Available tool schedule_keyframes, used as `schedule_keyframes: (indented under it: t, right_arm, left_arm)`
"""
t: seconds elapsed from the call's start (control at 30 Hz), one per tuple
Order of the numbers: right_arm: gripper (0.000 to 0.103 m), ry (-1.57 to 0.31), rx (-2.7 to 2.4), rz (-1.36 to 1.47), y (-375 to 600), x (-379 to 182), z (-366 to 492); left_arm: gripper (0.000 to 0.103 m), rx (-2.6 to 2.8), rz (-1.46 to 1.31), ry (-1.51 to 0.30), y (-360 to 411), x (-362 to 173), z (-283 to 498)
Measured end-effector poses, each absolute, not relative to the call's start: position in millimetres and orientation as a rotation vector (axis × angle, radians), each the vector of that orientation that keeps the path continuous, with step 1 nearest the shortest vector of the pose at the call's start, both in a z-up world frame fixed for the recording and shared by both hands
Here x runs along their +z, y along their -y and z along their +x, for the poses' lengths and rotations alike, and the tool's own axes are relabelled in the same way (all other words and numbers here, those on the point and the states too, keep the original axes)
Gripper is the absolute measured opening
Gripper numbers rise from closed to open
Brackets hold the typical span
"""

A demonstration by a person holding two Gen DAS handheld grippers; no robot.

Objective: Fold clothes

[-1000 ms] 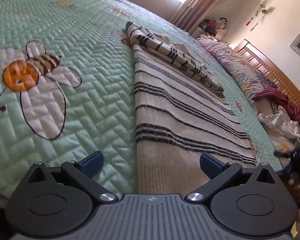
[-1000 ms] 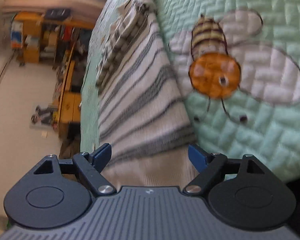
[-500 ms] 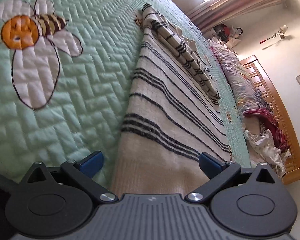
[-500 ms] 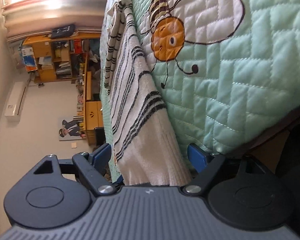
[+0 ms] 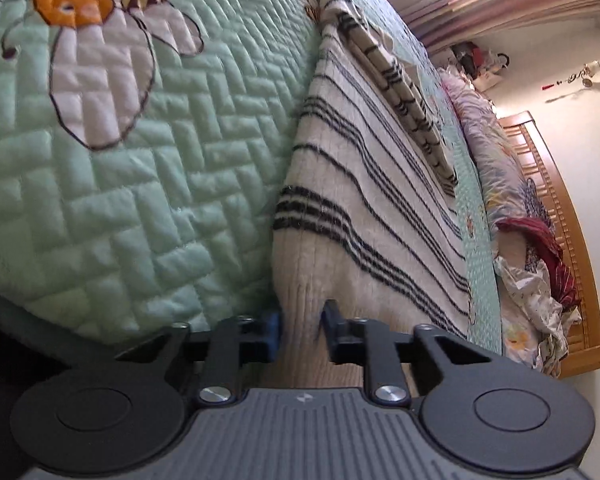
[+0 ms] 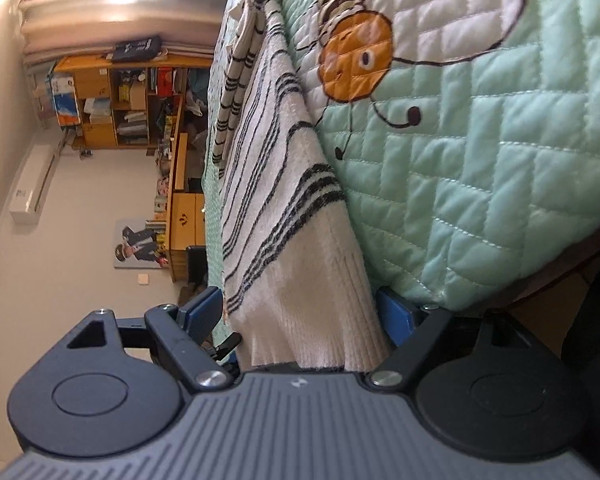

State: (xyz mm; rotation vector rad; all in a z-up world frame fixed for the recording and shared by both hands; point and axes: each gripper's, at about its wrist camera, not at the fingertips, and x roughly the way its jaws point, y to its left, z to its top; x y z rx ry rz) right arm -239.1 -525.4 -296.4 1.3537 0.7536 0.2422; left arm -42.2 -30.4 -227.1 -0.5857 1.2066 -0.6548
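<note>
1 striped sweater (image 5: 364, 208): left gripper (image 5: 300, 326) fingers clamp its hem; right gripper (image 6: 300, 312) fingers spread around it.

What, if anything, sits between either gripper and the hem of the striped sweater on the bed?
Nothing visible does. The left gripper is already pinched on the ribbed hem of the striped sweater. The right gripper is open, with the hem lying directly between its fingers. The folded striped garment lies farther up the sweater.
</note>
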Motion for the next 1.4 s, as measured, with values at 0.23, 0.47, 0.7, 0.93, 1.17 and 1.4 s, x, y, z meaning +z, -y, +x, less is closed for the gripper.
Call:
schedule_keyframes:
  t: [0.23, 0.47, 0.7, 0.93, 1.17, 1.4]
  right_arm:
    - [0.015, -0.827, 0.203, 1.173, 507.2, -285.5, -229.5]
    - [0.008, -0.786, 0.210, 1.150, 502.4, -268.1, -230.8]
    - [0.008, -0.640, 0.278, 1.194, 511.7, -221.9, -223.1]
    - [0.008, -0.537, 0.287, 1.246, 525.7, -184.6, -192.0]
    - [0.008, -0.456, 0.301, 1.255, 538.7, -164.2, -154.3]
    - [0.008, -0.413, 0.273, 1.253, 563.1, -157.1, -105.0]
  left_arm:
    - [0.012, -0.670, -0.596, -1.199, 40.8, -230.0, -45.9]
    - [0.010, -0.682, -0.659, -1.154, 30.9, -221.6, -48.9]
    - [0.010, -0.716, -0.751, -1.064, 28.9, -192.3, -37.1]
    - [0.010, -0.760, -0.784, -0.976, 55.4, -142.3, 5.2]
    - [0.010, -0.791, -0.796, -0.908, 83.7, -111.4, 41.0]
    - [0.010, -0.760, -0.782, -0.889, 103.5, -106.2, 91.6]
